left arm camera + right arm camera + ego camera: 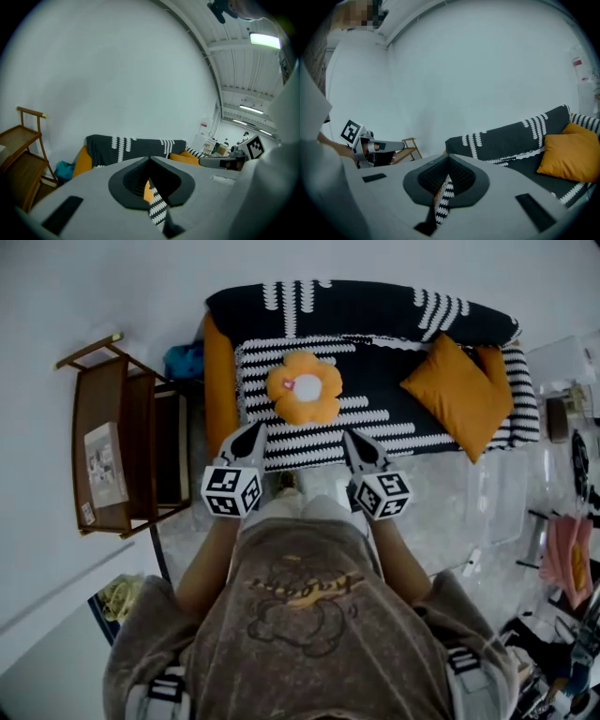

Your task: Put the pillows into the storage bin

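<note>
An orange flower-shaped pillow [305, 387] lies on the left half of the black-and-white sofa [394, 310]. An orange square pillow [459, 392] leans at the sofa's right end and also shows in the right gripper view as the square pillow [571, 157]. My left gripper [251, 433] and right gripper [355, 441] hang side by side just before the sofa's front edge, both shut and holding nothing. The flower pillow is a little beyond them, between the two. In each gripper view the jaws meet tip to tip, left gripper [151, 160], right gripper [449, 159].
A wooden shelf cart [111, 446] stands left of the sofa, with a teal bundle [185, 360] behind it. Another orange cushion [219, 381] stands upright at the sofa's left end. A clear plastic container [500, 501] sits on the floor at the right, with cluttered gear beyond it.
</note>
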Available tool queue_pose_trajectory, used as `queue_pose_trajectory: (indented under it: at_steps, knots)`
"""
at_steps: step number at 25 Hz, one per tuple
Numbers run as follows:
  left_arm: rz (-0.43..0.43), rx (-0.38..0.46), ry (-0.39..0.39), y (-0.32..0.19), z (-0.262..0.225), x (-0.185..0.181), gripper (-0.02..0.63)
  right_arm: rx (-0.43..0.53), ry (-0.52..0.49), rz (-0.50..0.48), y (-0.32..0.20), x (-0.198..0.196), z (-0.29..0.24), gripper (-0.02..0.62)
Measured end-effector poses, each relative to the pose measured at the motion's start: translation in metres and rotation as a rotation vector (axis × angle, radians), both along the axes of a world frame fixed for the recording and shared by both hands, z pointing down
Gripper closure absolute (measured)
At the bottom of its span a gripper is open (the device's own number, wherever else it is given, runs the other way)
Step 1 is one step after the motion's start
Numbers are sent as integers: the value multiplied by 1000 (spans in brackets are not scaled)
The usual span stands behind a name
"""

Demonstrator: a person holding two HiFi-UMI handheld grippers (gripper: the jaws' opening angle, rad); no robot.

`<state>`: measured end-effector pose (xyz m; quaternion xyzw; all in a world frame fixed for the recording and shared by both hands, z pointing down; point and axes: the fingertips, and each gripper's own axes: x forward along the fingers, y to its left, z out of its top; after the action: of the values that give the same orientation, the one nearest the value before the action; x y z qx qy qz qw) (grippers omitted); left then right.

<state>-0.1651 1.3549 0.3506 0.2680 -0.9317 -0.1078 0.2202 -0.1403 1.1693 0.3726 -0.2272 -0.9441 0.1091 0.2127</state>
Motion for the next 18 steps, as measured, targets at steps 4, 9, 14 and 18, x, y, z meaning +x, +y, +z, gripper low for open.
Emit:
queue_pose_trajectory:
  at_steps: [4,9,14,18]
  knots:
    - [11,-6,31,-10,18,-39,604,-6,34,26,-6,-38,18,594]
    - [6,2,69,-24,40,-79,603,-23,62,19,-16,-82,43,594]
    - [2,29,130,-37,70,-118,603,-23,113,17,-26,-127,73,594]
    - [-6,34,212,-43,108,-148,528,-41,172,5,-37,-164,108,544]
